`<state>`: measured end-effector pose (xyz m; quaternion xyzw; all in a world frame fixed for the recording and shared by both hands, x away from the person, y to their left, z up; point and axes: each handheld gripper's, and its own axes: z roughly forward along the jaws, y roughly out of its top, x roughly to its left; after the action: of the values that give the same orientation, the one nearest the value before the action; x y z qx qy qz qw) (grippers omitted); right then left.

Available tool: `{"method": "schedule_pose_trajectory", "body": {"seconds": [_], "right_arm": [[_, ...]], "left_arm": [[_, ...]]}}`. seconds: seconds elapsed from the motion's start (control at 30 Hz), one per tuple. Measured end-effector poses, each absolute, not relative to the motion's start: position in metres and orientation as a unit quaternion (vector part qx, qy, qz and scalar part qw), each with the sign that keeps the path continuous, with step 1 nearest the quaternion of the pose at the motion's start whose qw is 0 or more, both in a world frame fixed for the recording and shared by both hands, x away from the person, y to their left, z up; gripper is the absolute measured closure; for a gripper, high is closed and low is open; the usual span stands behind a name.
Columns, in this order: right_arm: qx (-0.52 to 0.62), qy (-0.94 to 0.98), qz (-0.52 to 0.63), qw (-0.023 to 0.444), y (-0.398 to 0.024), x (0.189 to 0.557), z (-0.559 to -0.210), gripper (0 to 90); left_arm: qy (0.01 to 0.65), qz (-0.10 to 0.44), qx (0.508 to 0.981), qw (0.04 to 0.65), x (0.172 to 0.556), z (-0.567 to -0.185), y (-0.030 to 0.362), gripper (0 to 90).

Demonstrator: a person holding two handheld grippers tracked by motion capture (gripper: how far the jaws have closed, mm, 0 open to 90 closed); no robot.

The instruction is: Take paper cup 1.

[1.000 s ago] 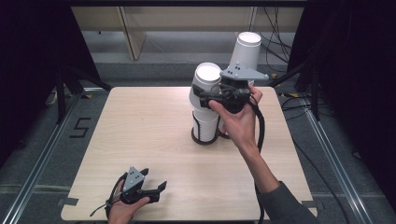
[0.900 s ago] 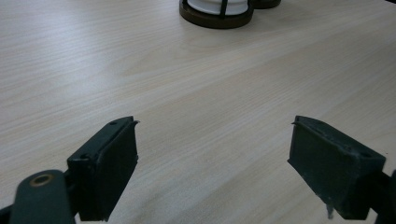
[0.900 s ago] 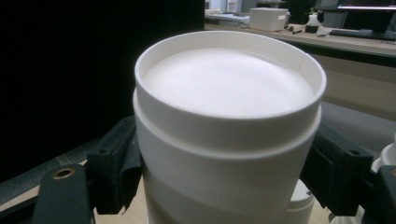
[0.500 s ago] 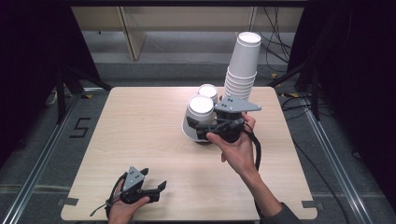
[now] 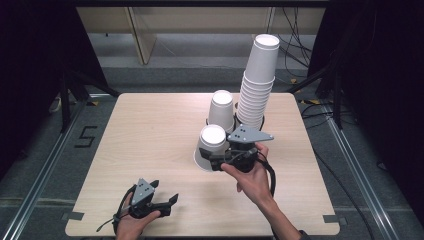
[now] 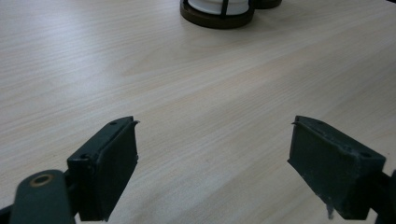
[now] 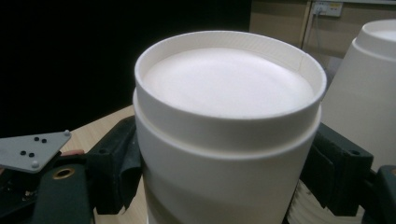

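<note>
While upside down, the paper cup (image 5: 210,147) sits clamped in the right tongs (image 5: 220,162).

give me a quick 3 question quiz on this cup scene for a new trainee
1. True or false: the right gripper is closed on an upside-down white paper cup.
2. How do the left gripper's jaws stand in the left gripper view?
A. apart, with bare table between them
B. clamped on a cup
C. pressed on the tall stack
3. Fill in: apart from the held cup, a single upside-down cup stands right beside the tall ____ of cups at the far side of the table.

Key: 1 true; 2 A; 3 stack
</note>
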<state>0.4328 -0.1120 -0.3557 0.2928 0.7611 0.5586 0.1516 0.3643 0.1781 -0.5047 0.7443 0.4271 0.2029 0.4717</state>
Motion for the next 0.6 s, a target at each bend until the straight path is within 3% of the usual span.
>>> {"method": "schedule_pose_trajectory", "body": {"seconds": [0.6], "right_arm": [[0.297,0.771,0.550,0.122,-0.117,0.428,-0.385,22.2]], "left_arm": [[0.429,0.204,0.742,0.472,0.364,-0.504,0.179,14.8]]}}
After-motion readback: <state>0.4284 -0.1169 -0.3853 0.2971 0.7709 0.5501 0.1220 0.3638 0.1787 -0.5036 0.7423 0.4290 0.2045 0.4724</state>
